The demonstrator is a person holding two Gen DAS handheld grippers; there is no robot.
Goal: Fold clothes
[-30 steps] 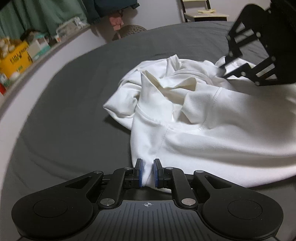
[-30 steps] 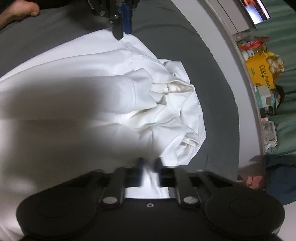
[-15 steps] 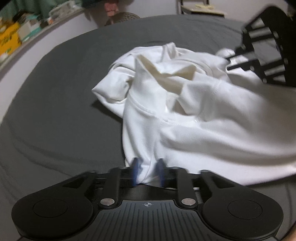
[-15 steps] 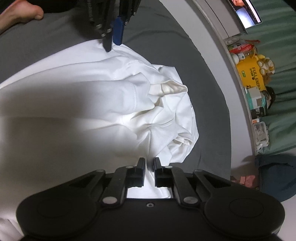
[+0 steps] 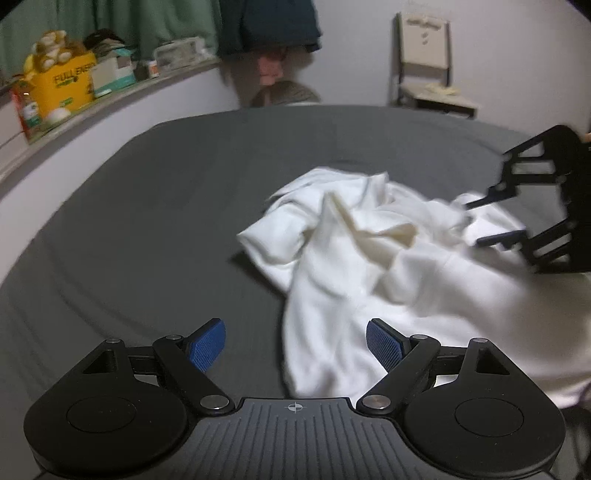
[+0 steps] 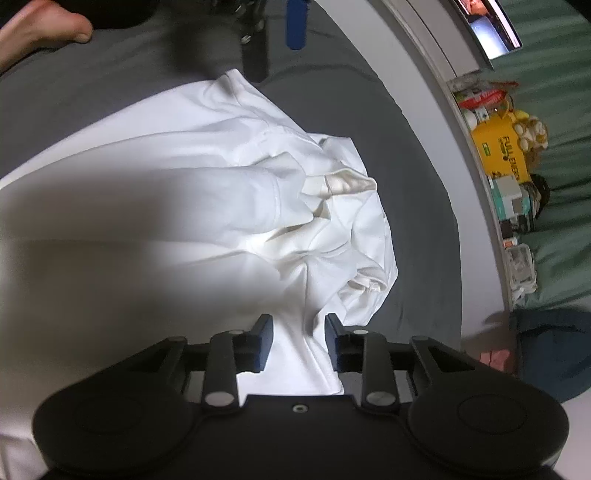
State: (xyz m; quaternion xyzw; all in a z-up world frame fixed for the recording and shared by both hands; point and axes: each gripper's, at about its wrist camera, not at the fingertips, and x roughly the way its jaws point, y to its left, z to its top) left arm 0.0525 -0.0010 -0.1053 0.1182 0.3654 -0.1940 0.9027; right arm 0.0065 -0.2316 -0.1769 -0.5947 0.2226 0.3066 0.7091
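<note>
A crumpled white garment [image 5: 369, 277] lies in a heap on the grey bed sheet [image 5: 147, 240]. My left gripper [image 5: 295, 345] hangs just above the garment's near edge. Its jaws are opening wide, and the blue pads [image 5: 205, 345] touch nothing. At the right of that view my right gripper [image 5: 487, 221] reaches onto the far side of the cloth. In the right wrist view the right gripper [image 6: 298, 332] has its jaws opening. A fold of the white garment [image 6: 221, 177] lies loose between its pads. The left gripper [image 6: 275, 40] shows at the top, beyond the garment.
A ledge along the bed holds a yellow box [image 5: 61, 88] and small clutter. A chair [image 5: 428, 74] stands by the far wall, and dark clothing [image 5: 266, 26] hangs beside green curtains. A person's bare foot [image 6: 44, 33] rests on the sheet. A lit screen [image 6: 491, 26] stands near the ledge.
Both grippers were shut on the garment's edges. The left one has let go, spread wide and pulled back and up; the right one's jaws have parted around the cloth.
</note>
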